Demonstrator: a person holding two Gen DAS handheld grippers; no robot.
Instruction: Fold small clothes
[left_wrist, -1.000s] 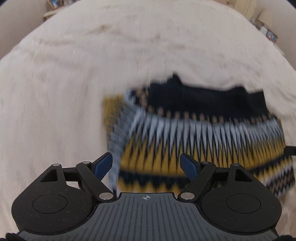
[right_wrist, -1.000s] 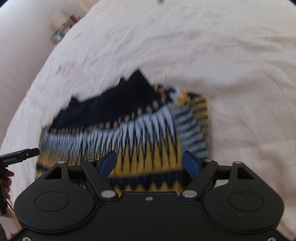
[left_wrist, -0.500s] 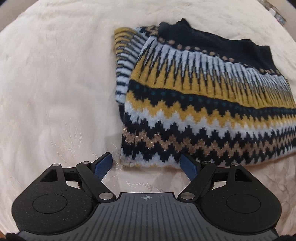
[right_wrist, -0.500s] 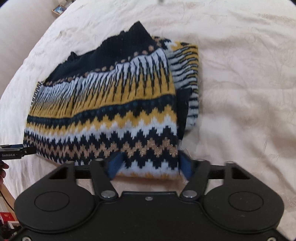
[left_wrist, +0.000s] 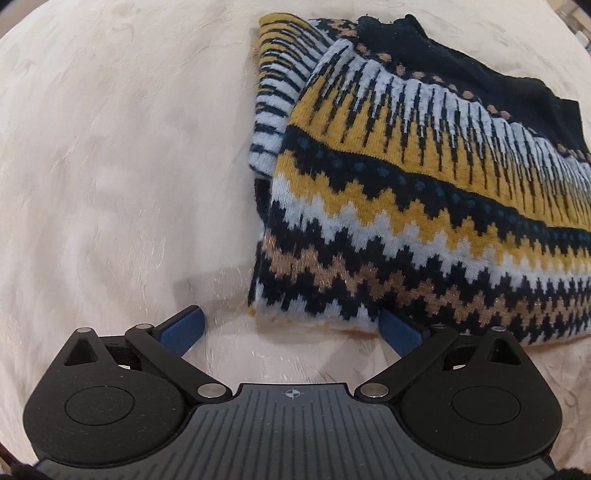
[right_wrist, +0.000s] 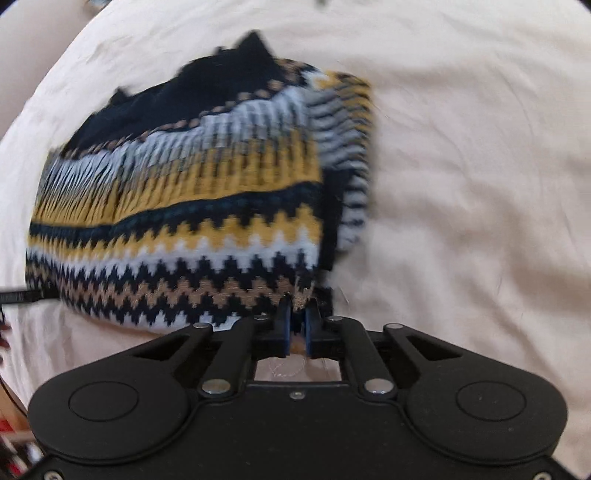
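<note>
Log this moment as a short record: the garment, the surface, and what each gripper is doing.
garment: patterned knit sweater, partly folded, sleeve tucked under at its side
surface: cream bedspread
left gripper: jaws open, straddling the sweater's near hem corner
right gripper: jaws shut on the sweater's near hem corner
right view: blurred

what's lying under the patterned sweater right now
The sweater lies on a cream bedcover. A striped sleeve pokes out beneath its front layer. Anything else under it is covered.
</note>
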